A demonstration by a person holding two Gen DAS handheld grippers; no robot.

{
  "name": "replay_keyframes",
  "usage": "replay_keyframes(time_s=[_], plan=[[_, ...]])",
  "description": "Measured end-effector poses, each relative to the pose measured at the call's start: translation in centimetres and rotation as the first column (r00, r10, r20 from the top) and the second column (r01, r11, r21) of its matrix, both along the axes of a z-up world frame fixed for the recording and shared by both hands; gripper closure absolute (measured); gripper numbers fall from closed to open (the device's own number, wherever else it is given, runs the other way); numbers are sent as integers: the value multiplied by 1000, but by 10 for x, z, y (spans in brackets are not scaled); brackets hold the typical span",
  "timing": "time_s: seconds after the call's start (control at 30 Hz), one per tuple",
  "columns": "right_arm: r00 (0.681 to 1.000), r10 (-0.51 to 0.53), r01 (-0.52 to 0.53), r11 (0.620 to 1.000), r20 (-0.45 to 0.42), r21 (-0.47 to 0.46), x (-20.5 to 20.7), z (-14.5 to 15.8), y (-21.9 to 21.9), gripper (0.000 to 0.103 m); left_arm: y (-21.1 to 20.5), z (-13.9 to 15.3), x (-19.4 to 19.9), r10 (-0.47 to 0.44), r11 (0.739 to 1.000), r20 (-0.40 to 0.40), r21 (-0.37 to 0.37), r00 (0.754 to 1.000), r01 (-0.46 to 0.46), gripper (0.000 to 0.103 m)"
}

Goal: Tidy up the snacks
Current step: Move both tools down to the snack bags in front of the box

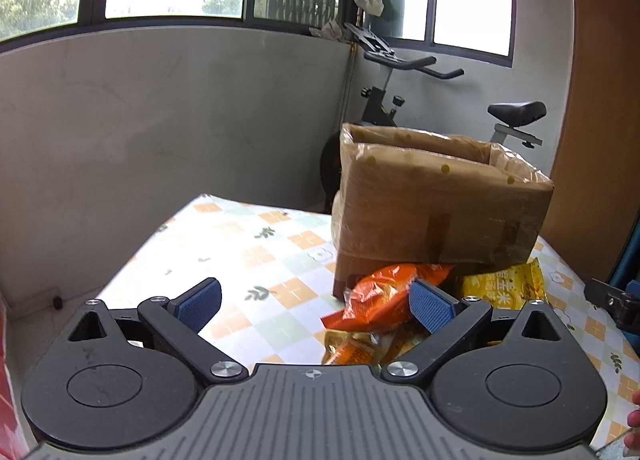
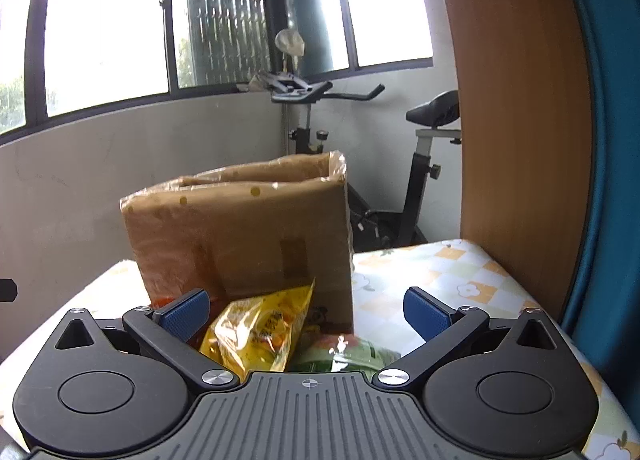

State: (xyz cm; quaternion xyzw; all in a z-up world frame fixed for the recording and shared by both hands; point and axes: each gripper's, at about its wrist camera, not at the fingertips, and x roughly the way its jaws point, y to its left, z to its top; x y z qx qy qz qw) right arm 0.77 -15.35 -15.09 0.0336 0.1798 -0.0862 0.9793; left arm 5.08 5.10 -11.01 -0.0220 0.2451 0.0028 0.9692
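Left wrist view: the left gripper [image 1: 316, 306] hangs with its blue-padded fingers [image 1: 200, 303] spread wide and nothing between them, above a checked tablecloth [image 1: 248, 256]. At 1 o'clock from it an orange snack bag [image 1: 380, 298] lies against the foot of an open cardboard box [image 1: 436, 204], with a yellow snack bag [image 1: 504, 286] at 2 o'clock. An exercise bike [image 1: 404, 72] stands behind the box.

Right wrist view: the right gripper [image 2: 306, 314] is likewise spread and empty. The yellow snack bag [image 2: 260, 334] sits low between its fingers, a green packet [image 2: 360, 354] just to the bag's 3 o'clock, the box [image 2: 240, 236] at 12 o'clock.
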Motion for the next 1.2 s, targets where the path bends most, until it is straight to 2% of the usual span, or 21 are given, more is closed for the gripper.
replay_keyframes(time_s=[0.2, 0.4, 0.73, 1.2], plan=[[999, 3, -6, 998, -51, -59, 10, -27, 6, 0, -14, -52, 16, -91, 994, -115, -68, 989, 83, 5], [997, 11, -13, 999, -71, -35, 14, -41, 0, 0, -35, -86, 31, -165, 986, -153, -42, 974, 161, 5], [995, -1, 4, 1000, -101, 30, 19, -63, -18, 0, -52, -116, 45, -214, 977, -204, -34, 955, 212, 5], [993, 20, -15, 999, -115, 43, 23, -71, -17, 0, -70, -130, 53, -244, 968, -216, 9, 945, 252, 0]])
